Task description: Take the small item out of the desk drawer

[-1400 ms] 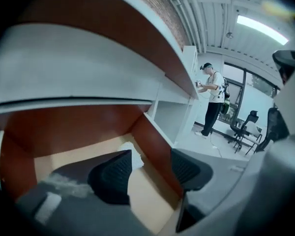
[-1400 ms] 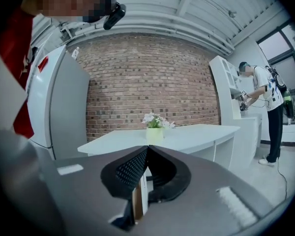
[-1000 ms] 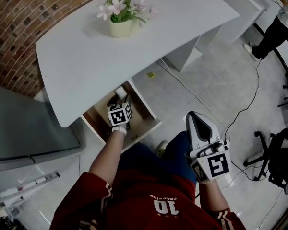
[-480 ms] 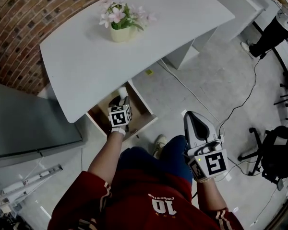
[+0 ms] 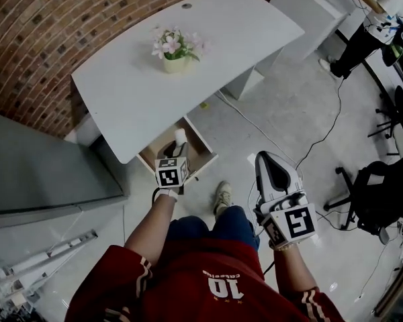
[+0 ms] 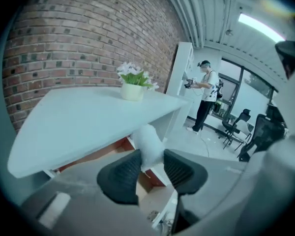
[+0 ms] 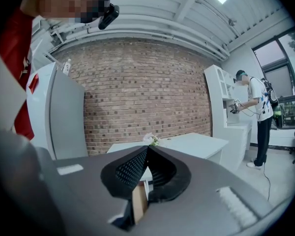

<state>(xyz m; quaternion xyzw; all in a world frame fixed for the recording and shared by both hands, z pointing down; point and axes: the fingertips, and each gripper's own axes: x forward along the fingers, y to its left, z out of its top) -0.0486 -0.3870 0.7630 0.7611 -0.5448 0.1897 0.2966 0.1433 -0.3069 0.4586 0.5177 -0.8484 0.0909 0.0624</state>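
Note:
My left gripper point(image 5: 178, 143) is shut on a small white item point(image 5: 181, 137), held above the open wooden drawer point(image 5: 203, 155) under the white desk point(image 5: 201, 66). Its jaws have just been closing, with the item between them. In the left gripper view the white item point(image 6: 148, 142) sticks up between the two dark pads point(image 6: 122, 173), in front of the desk edge point(image 6: 78, 132) and above the drawer point(image 6: 150, 183). My right gripper point(image 5: 264, 157) hangs over the floor to the right, shut and empty; its jaws point(image 7: 147, 154) meet at the tips.
A pot of pink flowers point(image 5: 175, 48) stands on the desk. A grey cabinet point(image 5: 47, 180) is at the left, against the brick wall. A cable point(image 5: 322, 129) runs across the floor. Office chairs point(image 5: 379, 203) stand at the right. Another person point(image 5: 363, 25) works by white shelves.
Both grippers have risen, and the view now takes in more of the room. The left gripper has lifted from inside the drawer to above it with the white item.

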